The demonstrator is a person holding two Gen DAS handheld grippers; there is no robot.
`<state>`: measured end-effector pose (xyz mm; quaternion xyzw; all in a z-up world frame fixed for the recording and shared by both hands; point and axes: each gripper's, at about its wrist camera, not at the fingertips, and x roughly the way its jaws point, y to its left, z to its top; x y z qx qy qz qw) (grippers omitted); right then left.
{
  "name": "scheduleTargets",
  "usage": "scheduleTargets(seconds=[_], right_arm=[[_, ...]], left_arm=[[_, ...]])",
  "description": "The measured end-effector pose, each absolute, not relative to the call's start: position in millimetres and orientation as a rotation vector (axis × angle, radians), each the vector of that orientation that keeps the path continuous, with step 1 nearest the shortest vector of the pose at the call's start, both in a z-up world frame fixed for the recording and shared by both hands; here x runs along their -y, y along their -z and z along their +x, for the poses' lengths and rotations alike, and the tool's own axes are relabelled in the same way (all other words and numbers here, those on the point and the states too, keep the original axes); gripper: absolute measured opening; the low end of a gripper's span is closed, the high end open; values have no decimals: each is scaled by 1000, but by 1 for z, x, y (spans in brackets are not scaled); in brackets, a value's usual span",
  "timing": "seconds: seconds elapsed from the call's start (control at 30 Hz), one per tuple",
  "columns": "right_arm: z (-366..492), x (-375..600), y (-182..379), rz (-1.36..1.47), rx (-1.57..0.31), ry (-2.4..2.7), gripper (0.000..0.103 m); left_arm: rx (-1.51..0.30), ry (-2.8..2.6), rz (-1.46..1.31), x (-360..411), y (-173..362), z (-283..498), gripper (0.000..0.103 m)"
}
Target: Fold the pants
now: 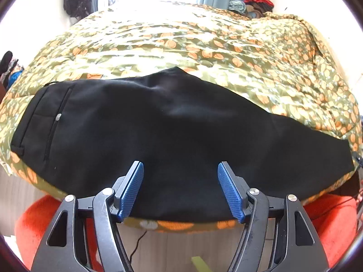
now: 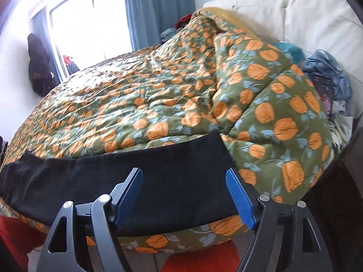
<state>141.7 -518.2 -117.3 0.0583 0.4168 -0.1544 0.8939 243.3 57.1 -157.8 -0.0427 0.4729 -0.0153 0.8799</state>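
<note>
We see the black pants (image 1: 181, 131) laid flat along the near edge of the bed, on the green quilt with orange print (image 1: 204, 45). In the left wrist view, the waistband end with its pocket seam and a small button (image 1: 58, 117) lies toward the left end of that near edge, and the legs run off to the right. In the right wrist view, the leg hem (image 2: 221, 149) ends short of the bunched quilt fold (image 2: 272, 117) at the right side of the bed.

We hold the left gripper (image 1: 180, 176) with its blue-padded fingers (image 1: 133, 188) spread wide over the middle of the pants at the near edge; nothing sits between them. We hold the right gripper (image 2: 184, 183) likewise spread wide, above the leg section near the hem, gripping nothing. Whether either set of fingertips touches the fabric, we cannot tell.

An orange-red rug (image 1: 329, 222) lies on the floor below the near edge of the bed. Blue curtains (image 2: 158, 6) hang beyond the far edge.
</note>
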Motion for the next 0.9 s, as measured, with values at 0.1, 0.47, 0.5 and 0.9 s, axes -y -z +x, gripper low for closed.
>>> scheduleTargets(seconds=[0.1,0.47,0.5,0.9], right_arm=[[161,534,146,227,-1010,290,75],[168,551,184,328,-1169,290,77],[170,549,184,315,-1177,291,80],[173,550,184,333,-1165,261,87]], left_arm=[[-1088,-16,41,-57,199,256,64],[-1002,26,60,-51,212,239,84],[-1000,24,65,-49,214,238,84],[-1006,31,59,-49,219,242,91]])
